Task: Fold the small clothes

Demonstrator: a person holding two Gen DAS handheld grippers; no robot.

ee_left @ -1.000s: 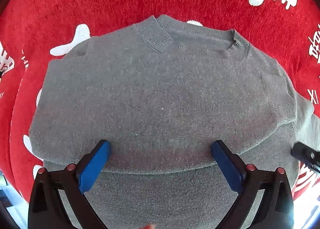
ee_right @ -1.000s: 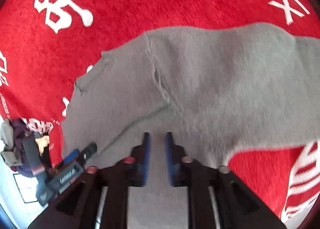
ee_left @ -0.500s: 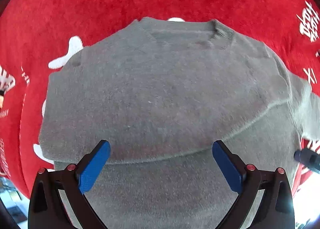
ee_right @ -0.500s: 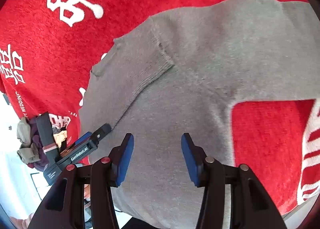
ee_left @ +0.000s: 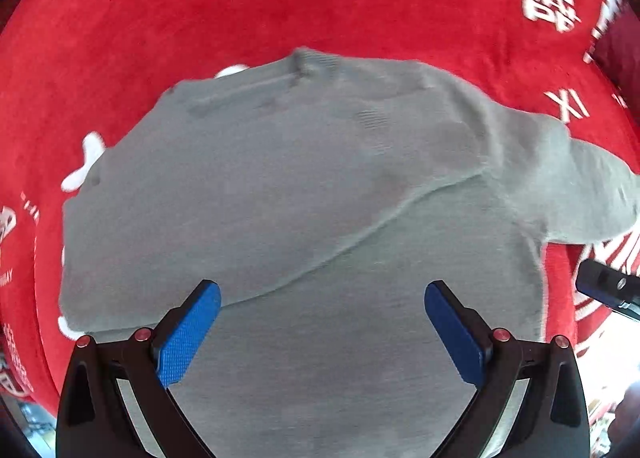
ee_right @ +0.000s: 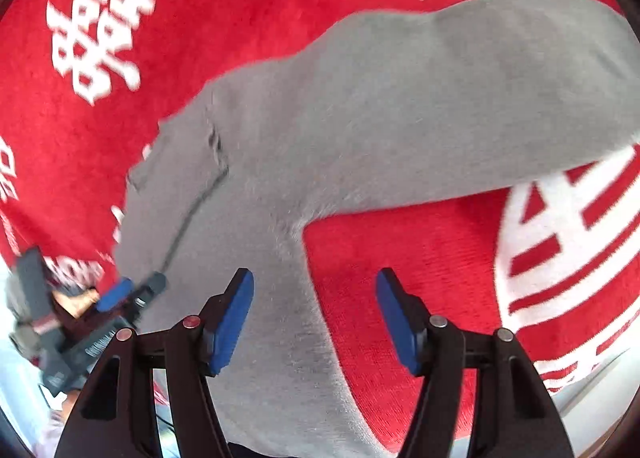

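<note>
A small grey knit sweater (ee_left: 280, 186) lies flat on a red cloth (ee_left: 160, 18) with white characters. One sleeve is folded across the body; its edge runs diagonally above my left gripper (ee_left: 322, 322). That gripper is open and empty, above the sweater's lower part. The other sleeve (ee_right: 480, 98) stretches out to the right in the right wrist view. My right gripper (ee_right: 314, 310) is open and empty, over the sweater's side edge below that sleeve. The neck (ee_left: 312, 62) is at the far side.
The red cloth (ee_right: 400, 258) covers the whole surface around the sweater. Its near edge and a pale floor show at the bottom right of the right wrist view (ee_right: 592, 398). The other gripper's tip shows at the right of the left view (ee_left: 604, 286).
My right gripper was shut on the sweater, then opened and let go, and has shifted right toward the side edge. My left gripper stayed open and has drawn back and turned a little.
</note>
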